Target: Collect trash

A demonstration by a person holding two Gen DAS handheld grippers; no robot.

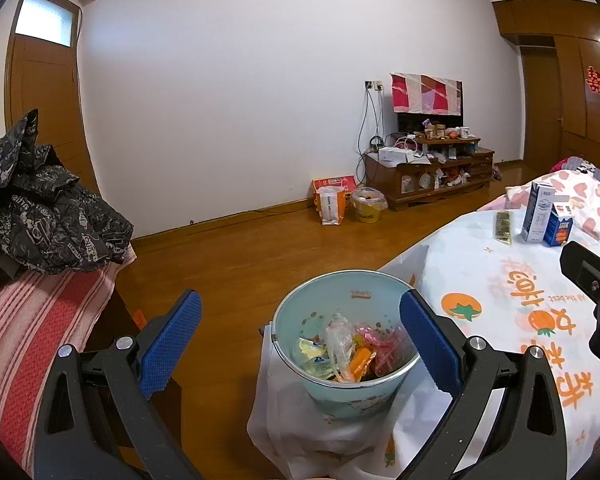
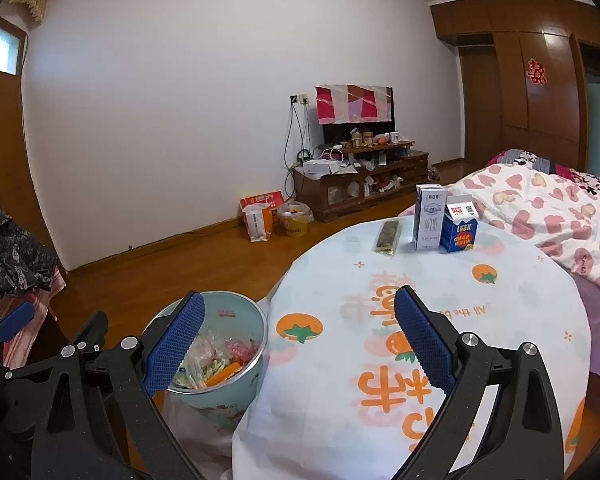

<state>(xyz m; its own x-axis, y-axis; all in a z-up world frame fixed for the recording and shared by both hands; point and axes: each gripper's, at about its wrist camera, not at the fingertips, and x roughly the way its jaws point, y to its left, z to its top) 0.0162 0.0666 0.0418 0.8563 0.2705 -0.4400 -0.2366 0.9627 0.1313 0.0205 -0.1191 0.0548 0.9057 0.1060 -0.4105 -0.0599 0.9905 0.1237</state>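
Note:
A pale blue trash bin (image 1: 342, 398) with several wrappers inside stands beside the round table (image 1: 496, 304); it also shows in the right wrist view (image 2: 240, 384). On the table's far side lie a dark snack wrapper (image 2: 388, 237), a white milk carton (image 2: 429, 222) and a blue carton (image 2: 459, 228); they also show in the left wrist view, the wrapper (image 1: 503, 227), the white carton (image 1: 537, 212) and the blue carton (image 1: 559, 226). My left gripper (image 1: 300, 340) is open and empty above the bin. My right gripper (image 2: 300, 344) is open and empty over the table's near edge.
A striped bench with a dark jacket (image 1: 48, 208) is at the left. A bed with a heart-pattern quilt (image 2: 548, 216) lies behind the table. A TV cabinet (image 2: 360, 184) and bags (image 2: 260, 220) stand by the far wall across the wooden floor.

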